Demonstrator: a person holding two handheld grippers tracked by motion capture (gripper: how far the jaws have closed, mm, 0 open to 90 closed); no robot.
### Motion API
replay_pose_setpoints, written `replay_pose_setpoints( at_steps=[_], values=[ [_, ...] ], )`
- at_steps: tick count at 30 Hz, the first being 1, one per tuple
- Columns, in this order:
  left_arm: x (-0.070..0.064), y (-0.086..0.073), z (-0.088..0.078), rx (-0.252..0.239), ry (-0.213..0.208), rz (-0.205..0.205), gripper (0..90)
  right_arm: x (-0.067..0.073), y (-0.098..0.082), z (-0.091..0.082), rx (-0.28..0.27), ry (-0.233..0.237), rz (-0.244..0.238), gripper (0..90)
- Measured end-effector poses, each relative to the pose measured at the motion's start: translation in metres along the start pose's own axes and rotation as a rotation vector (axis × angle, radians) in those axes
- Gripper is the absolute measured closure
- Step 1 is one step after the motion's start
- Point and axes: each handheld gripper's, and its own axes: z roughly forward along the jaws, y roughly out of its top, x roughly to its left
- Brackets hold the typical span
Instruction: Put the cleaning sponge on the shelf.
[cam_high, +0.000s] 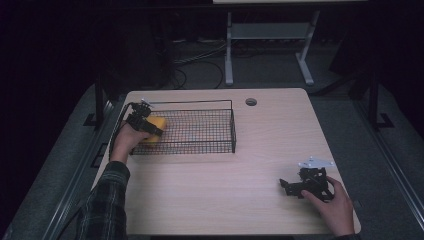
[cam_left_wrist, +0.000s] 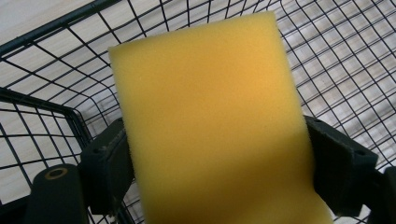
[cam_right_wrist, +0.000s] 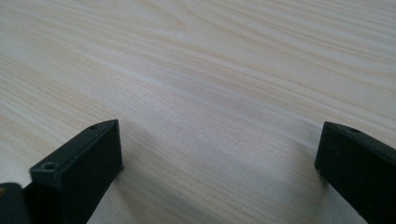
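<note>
A yellow sponge (cam_left_wrist: 210, 121) is held between the two black jaws of the left gripper (cam_high: 142, 122), which are pressed against its two long sides; in the left gripper view the foam block is seen upright and slightly tilted, with one jaw touching each flank. The sponge (cam_high: 155, 130) is located inside the wire basket (cam_high: 220, 102), at the basket's left end, close to its left wall. In the left gripper view the black mesh (cam_left_wrist: 336, 51) of the basket floor and side is seen behind and around the sponge, and the basket's corner post is seen just beside the nearer jaw. Whether the sponge is resting on the mesh floor or is lifted just clear of it cannot be told.

The basket is placed on the wooden table (cam_high: 260, 150), toward the far left corner, with its long side running parallel to the far edge. A round grommet hole (cam_high: 251, 102) is seen in the tabletop near the far edge, just to the right of the basket.

The right gripper (cam_high: 295, 186) is held low over the table near the near right corner, well apart from the basket, and is grasped by the right hand (cam_high: 332, 205). Its jaws are spread wide, and nothing is held between them; in the right gripper view bare wood grain (cam_right_wrist: 215, 93) is seen between the two black jaws. A plaid sleeve (cam_high: 107, 205) is seen on the left forearm at the near left edge.
</note>
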Motion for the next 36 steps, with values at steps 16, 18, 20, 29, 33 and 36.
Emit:
replay_pose_setpoints(
  at_steps=[16, 18, 20, 29, 33, 36],
  values=[
    [-0.001, 0.002, -0.006, -0.026, 0.010, -0.001, 13.8, 0.000, 0.000, 0.000, 0.000, 0.000, -0.003, 0.0],
    [-0.001, 0.002, -0.008, -0.027, 0.013, 0.002, 13.8, 0.000, 0.000, 0.000, 0.000, 0.000, -0.003, 0.0],
    [-0.001, 0.002, -0.010, -0.033, 0.012, 0.001, 13.9, 0.000, 0.000, 0.000, 0.000, 0.000, -0.003, 0.0],
    [0.000, -0.001, -0.029, -0.086, 0.008, -0.019, 14.2, 0.000, 0.000, 0.000, 0.001, 0.000, -0.001, 0.0],
    [-0.004, -0.004, -0.037, -0.105, 0.012, -0.020, 14.4, 0.000, 0.000, 0.000, 0.000, 0.000, -0.001, 0.0],
    [-0.007, -0.007, -0.042, -0.110, 0.011, -0.015, 14.4, 0.000, 0.000, 0.000, 0.000, 0.000, -0.002, 0.0]
  ],
)
